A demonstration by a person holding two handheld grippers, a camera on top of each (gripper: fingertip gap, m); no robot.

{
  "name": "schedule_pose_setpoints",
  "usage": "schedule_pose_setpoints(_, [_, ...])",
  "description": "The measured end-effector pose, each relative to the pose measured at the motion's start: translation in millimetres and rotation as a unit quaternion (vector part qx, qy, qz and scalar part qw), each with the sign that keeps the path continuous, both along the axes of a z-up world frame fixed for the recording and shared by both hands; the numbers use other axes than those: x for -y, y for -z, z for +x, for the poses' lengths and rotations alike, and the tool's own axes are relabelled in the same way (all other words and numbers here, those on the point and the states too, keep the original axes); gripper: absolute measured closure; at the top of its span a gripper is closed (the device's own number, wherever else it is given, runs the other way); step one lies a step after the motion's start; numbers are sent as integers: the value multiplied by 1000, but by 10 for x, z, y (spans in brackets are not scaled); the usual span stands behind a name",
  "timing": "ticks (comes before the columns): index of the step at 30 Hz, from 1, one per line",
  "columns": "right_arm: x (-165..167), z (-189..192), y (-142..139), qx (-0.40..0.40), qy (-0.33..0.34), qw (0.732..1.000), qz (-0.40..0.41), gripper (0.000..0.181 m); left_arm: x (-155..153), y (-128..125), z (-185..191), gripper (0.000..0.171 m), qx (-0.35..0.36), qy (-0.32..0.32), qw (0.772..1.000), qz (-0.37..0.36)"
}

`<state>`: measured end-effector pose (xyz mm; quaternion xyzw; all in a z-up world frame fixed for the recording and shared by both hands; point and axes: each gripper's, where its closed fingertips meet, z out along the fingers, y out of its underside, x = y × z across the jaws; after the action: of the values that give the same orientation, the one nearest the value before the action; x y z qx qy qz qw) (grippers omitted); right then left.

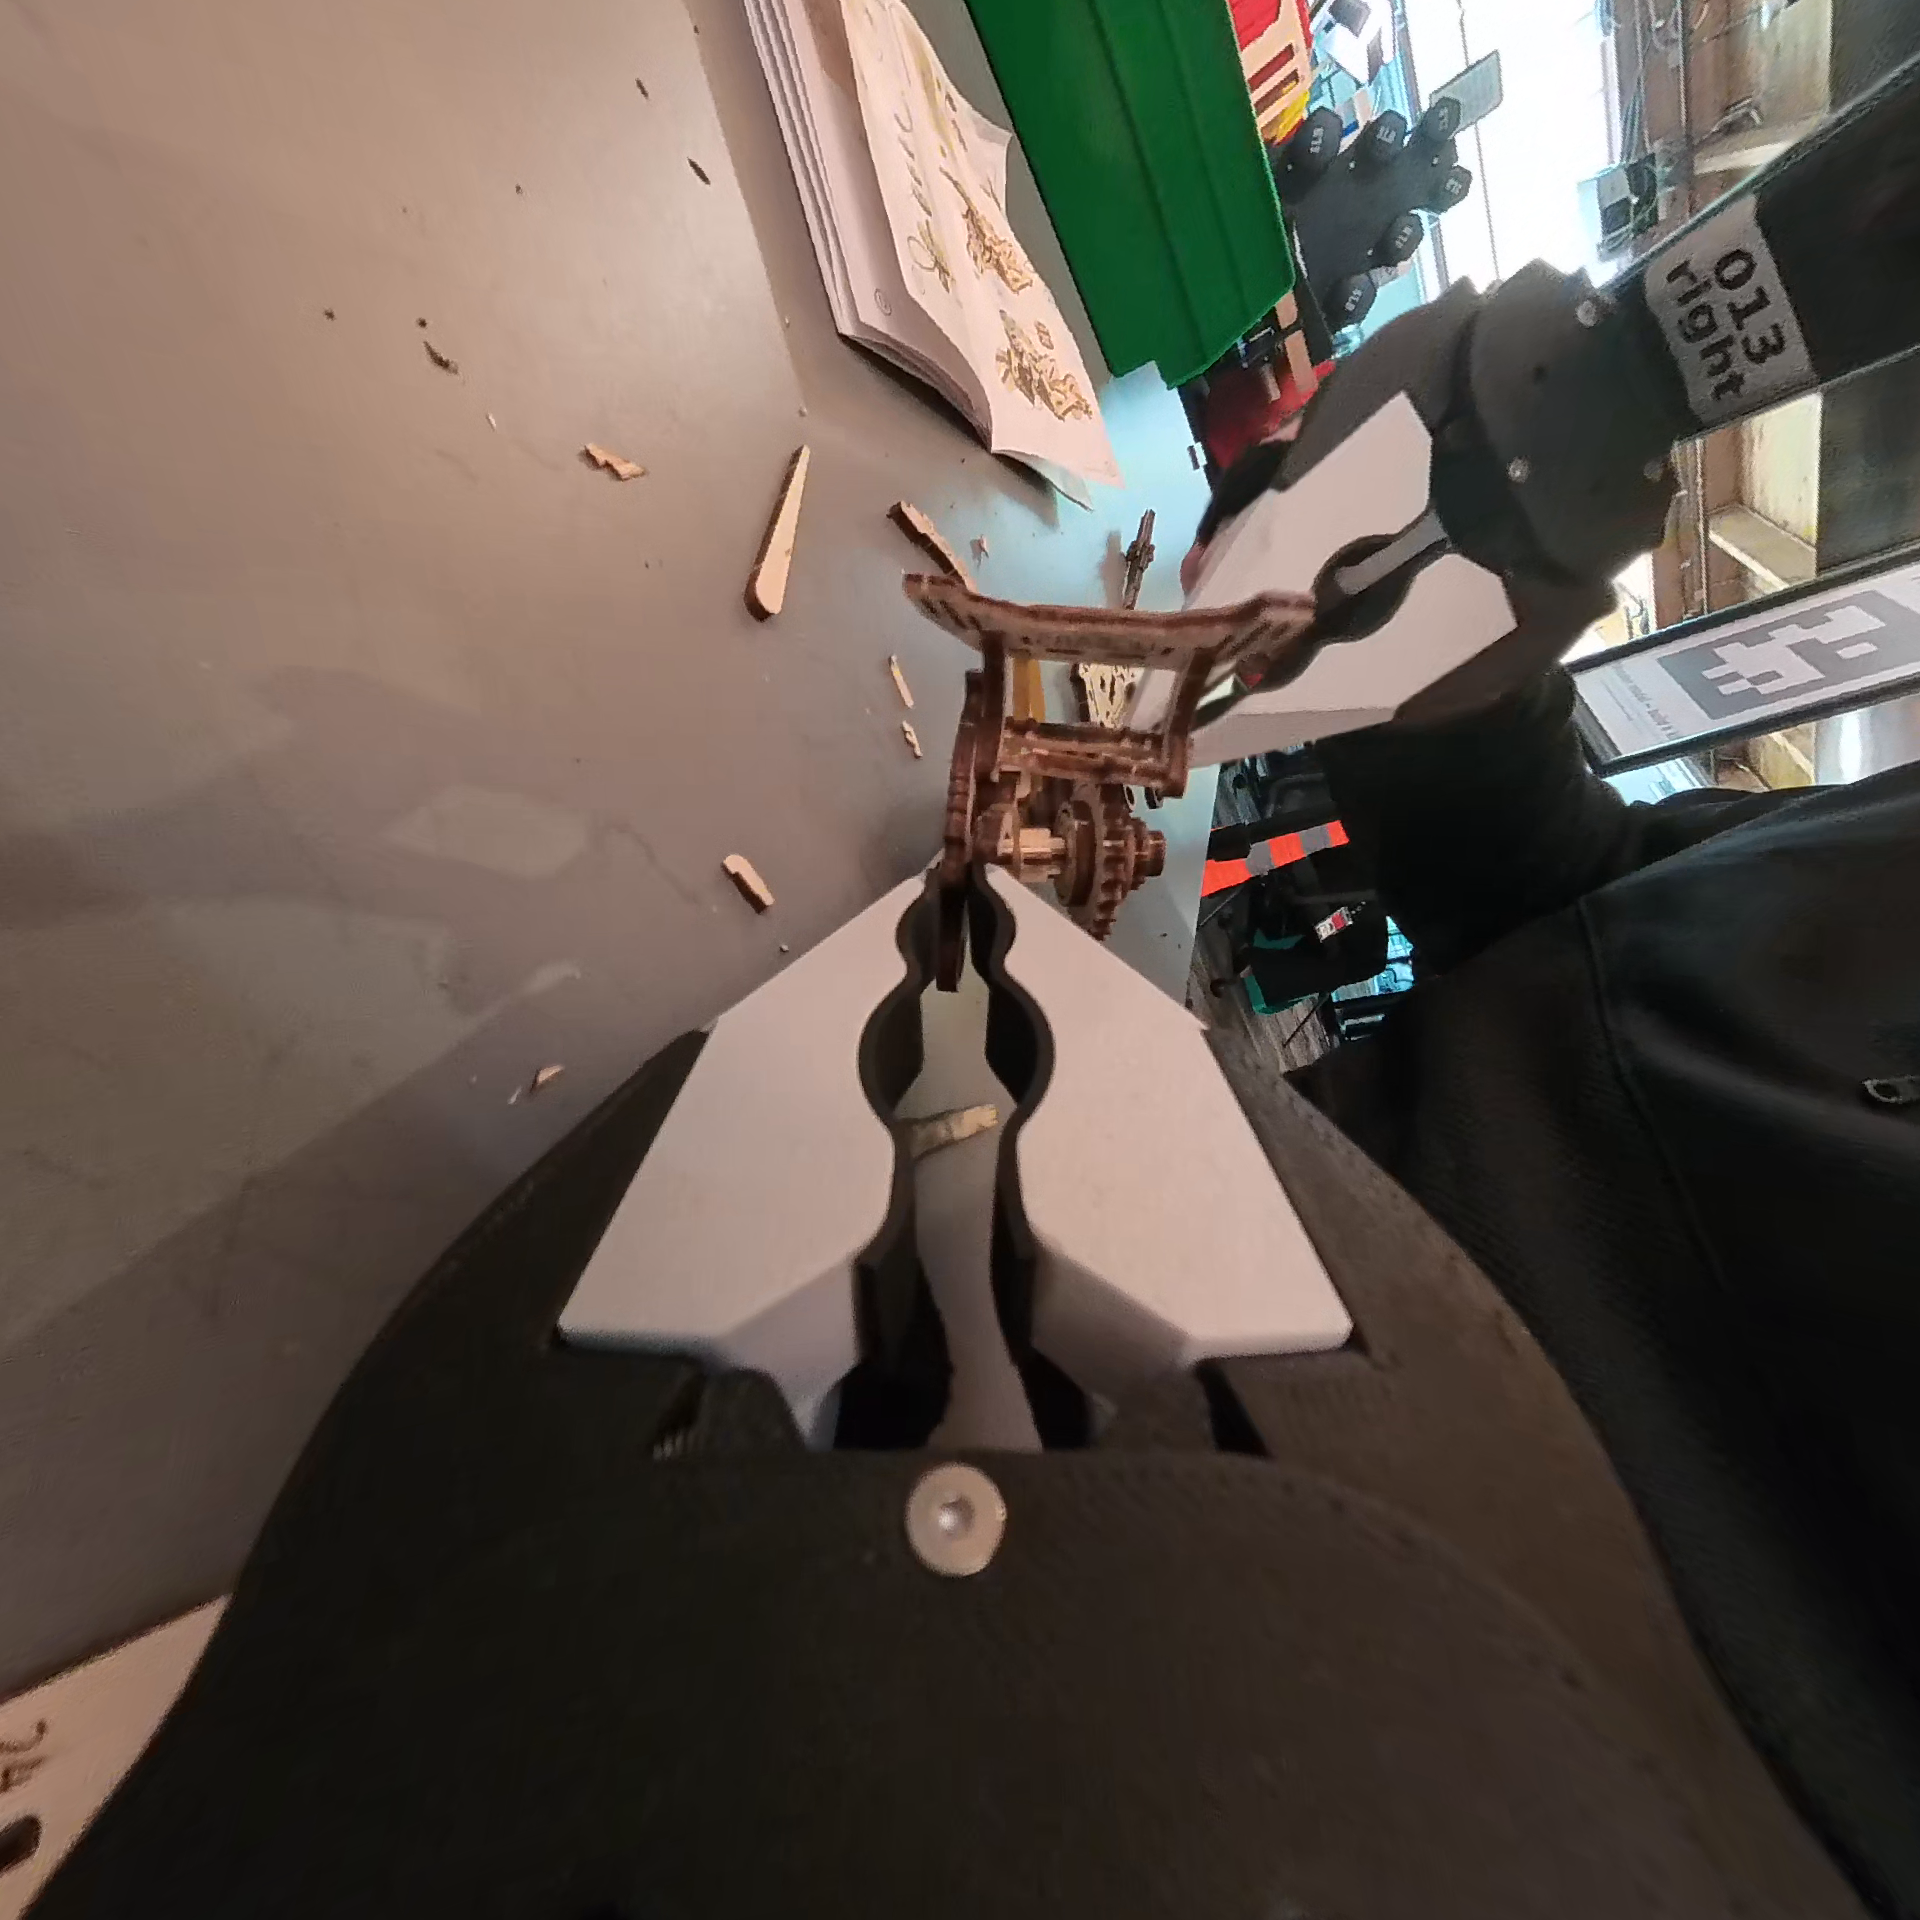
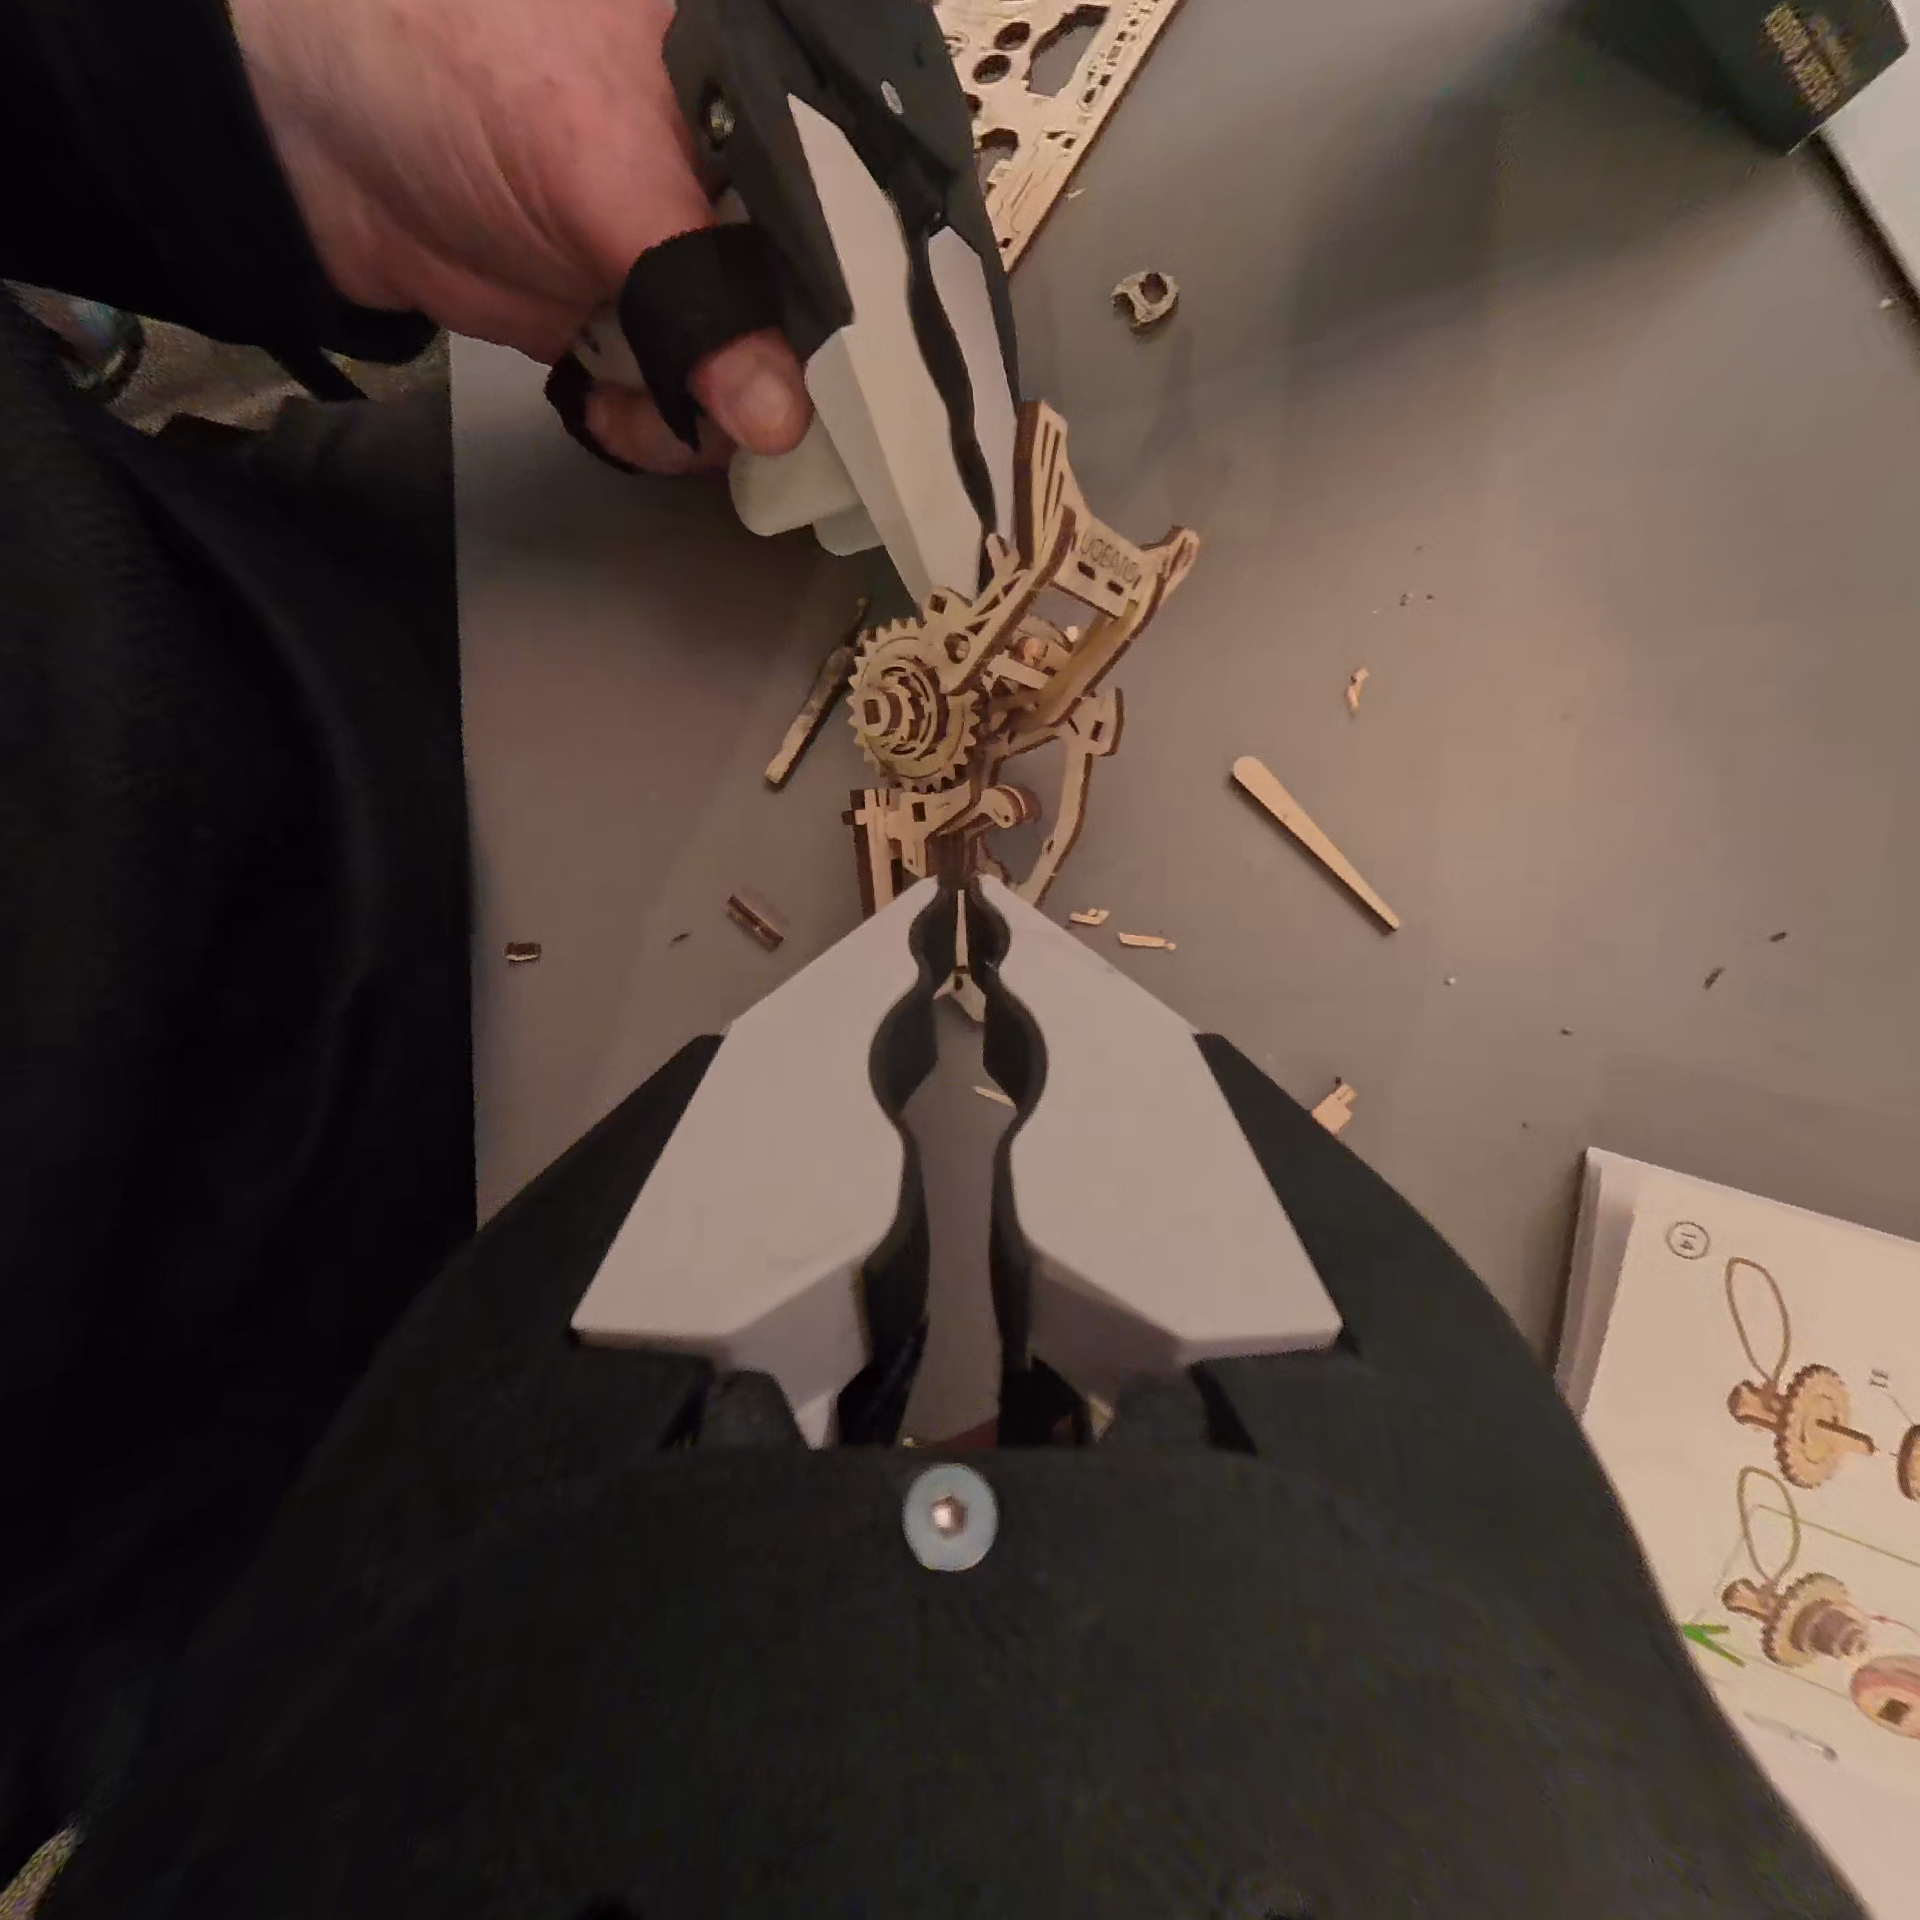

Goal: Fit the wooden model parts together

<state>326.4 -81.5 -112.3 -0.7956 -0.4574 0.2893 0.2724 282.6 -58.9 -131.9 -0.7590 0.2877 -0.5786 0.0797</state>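
A wooden gear model [image 1: 1060,748] with a frame and cogwheels hangs above the grey table [image 1: 312,520], held between both grippers. My left gripper [image 1: 954,896] is shut on a dark side plate at the model's near end. My right gripper [image 1: 1311,615] shows at the upper right, clamped on the frame's far corner. In the right wrist view the model [image 2: 977,686] shows its cogwheel side. My right gripper [image 2: 961,906] is shut on a thin wooden tab at its lower end. The left gripper [image 2: 985,514] pinches the frame from above, held by a hand [image 2: 499,177].
An open instruction booklet [image 1: 935,229] and a green bin [image 1: 1132,177] lie at the table's far side. A tapered wooden stick [image 2: 1314,842] and several scraps are scattered around. A cut-out wooden sheet [image 2: 1049,114], a dark box [image 2: 1787,62] and another booklet page [image 2: 1766,1455] lie nearby. My right fingertips sit around 6 centimetres from my left ones. Both grippers' tips are roughly 9 centimetres from the tapered wooden stick [image 2: 1314,842]. Seen from the left wrist view [image 1: 782,528] as well.
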Motion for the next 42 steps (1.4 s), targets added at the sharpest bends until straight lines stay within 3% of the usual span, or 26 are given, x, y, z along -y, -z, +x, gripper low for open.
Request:
schedule_pose_setpoints(5, [29,8,43,13,-1,1000,-4,172,5,19,6,169,-6,0,1000,1])
schedule_pose_setpoints(9, [45,31,85,30,12,999,6,145,6,16,8,169,-4,-3,1000,-4])
schedule_pose_setpoints(19, [80,-18,172,117,5,982,150,164,-6,13,5,170,-2,-10,1000,-10])
schedule_pose_setpoints(24, [40,-12,182,131,17,976,175,167,-17,12,-1,169,-1,-15,1000,-16])
schedule_pose_setpoints(42, [-61,-41,201,179,16,976,126,168,-89,46,-33,169,-11,-30,998,-50])
